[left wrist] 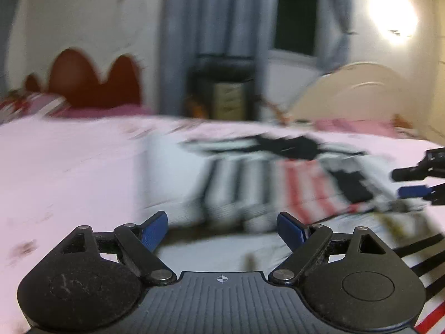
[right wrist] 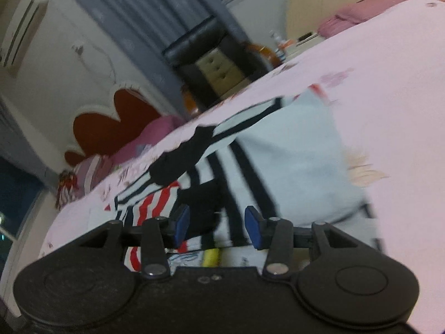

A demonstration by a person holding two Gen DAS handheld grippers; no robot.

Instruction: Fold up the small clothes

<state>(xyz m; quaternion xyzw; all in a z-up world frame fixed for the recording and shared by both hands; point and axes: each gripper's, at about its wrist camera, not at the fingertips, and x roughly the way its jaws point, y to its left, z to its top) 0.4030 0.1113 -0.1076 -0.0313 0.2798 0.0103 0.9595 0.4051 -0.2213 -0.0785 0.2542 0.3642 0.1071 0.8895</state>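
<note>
A small white garment with black and red stripes (left wrist: 250, 183) lies spread on a pink bed sheet (left wrist: 69, 167). My left gripper (left wrist: 222, 231) is open and empty just above the garment's near edge. My right gripper (right wrist: 218, 226) is open and empty over the striped part of the same garment (right wrist: 292, 150); its fingers also show at the right edge of the left wrist view (left wrist: 414, 183). Both views are blurred.
A dark red headboard (left wrist: 94, 80) and a cream headboard (left wrist: 350, 91) stand at the far side of the bed. A dark nightstand (left wrist: 225, 94) and grey curtains (left wrist: 211, 27) are between them. Pink pillows (right wrist: 367, 11) lie at the head.
</note>
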